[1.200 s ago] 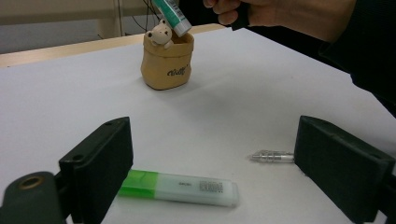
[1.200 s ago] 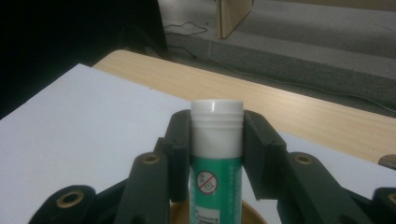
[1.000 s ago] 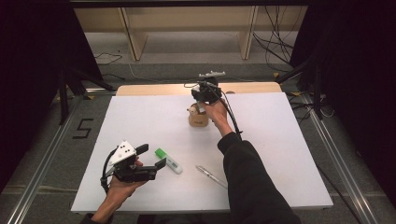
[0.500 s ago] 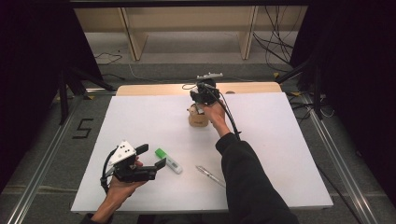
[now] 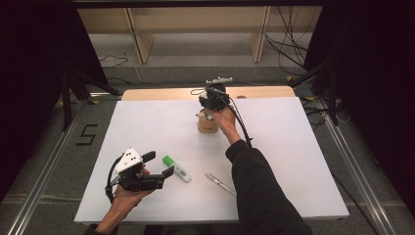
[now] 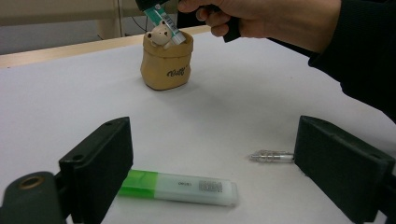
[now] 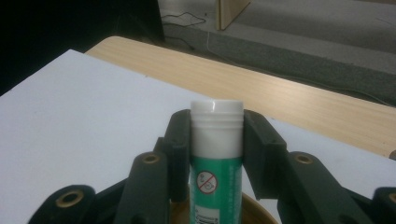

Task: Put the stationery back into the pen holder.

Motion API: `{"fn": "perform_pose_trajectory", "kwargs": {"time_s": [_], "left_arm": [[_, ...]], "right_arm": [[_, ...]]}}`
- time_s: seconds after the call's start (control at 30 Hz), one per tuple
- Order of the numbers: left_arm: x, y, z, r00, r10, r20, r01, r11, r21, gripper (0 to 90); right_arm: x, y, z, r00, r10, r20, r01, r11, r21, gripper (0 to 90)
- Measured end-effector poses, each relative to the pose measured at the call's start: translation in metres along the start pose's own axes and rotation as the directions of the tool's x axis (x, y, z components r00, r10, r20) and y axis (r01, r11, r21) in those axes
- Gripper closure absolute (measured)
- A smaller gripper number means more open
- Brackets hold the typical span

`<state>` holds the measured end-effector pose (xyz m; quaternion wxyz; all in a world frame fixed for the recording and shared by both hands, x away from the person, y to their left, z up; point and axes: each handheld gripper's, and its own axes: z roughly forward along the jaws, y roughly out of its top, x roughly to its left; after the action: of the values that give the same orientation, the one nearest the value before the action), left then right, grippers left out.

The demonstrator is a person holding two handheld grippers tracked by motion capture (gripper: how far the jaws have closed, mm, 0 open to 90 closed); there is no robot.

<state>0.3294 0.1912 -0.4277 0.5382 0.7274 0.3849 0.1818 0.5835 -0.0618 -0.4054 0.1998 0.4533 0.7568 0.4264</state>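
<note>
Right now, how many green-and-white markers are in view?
2. One green-and-white marker lies flat on the table near the left hand-held gripper; the other marker stands in the bear pen holder, clamped by the right hand-held gripper.

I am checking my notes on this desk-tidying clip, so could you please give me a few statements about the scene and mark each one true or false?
1. The right tool grips a green-and-white tube over the tan bear pot. True.
2. The left tool holds the green highlighter. False: its jaws stand open, and the highlighter lies on the white table.
3. The silver pen stands in the pot. False: it lies on the table.
4. The pot stands upright. True.
</note>
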Motion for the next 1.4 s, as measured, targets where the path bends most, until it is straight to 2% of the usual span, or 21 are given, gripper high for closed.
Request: {"fn": "perform_pose_trajectory", "kwargs": {"time_s": [0.43,0.57,0.77,1.0,1.17,1.3,1.4], "left_arm": [[0.0,0.0,0.0,1.0,0.001,0.0,-0.001,1.0,0.001,11.3],[0.0,0.0,0.0,1.0,0.0,-0.001,0.0,1.0,0.001,11.3],[-0.001,-0.001,0.001,1.0,-0.004,-0.001,0.004,1.0,0.0,11.3],[0.0,-0.001,0.001,1.0,-0.002,-0.003,0.002,1.0,0.002,11.3],[0.0,-0.001,0.001,1.0,0.0,-0.005,0.0,1.0,0.005,11.3],[0.0,-0.001,0.001,1.0,-0.005,-0.007,0.005,1.0,0.002,11.3],[0.0,-0.001,0.001,1.0,-0.004,-0.008,0.004,1.0,0.005,11.3]], "right_arm": [[0.0,-0.003,0.002,1.0,0.008,0.002,-0.008,0.9998,0.02,64.1],[0.001,-0.001,-0.002,0.9997,0.018,-0.017,-0.018,0.9998,-0.001,60.2],[0.003,0.008,-0.018,0.9987,0.007,-0.05,-0.009,0.9988,-0.048,54.1],[0.004,0.014,-0.041,0.9945,-0.002,-0.105,-0.005,0.9978,-0.066,47.8],[0.01,0.015,-0.063,0.9893,-0.03,-0.142,0.019,0.9964,-0.083,41.1],[0.015,0.009,-0.079,0.9817,-0.065,-0.179,0.058,0.9973,-0.046,35.3],[0.02,0.002,-0.09,0.9742,-0.109,-0.198,0.11,0.9939,-0.004,33.5]]}}
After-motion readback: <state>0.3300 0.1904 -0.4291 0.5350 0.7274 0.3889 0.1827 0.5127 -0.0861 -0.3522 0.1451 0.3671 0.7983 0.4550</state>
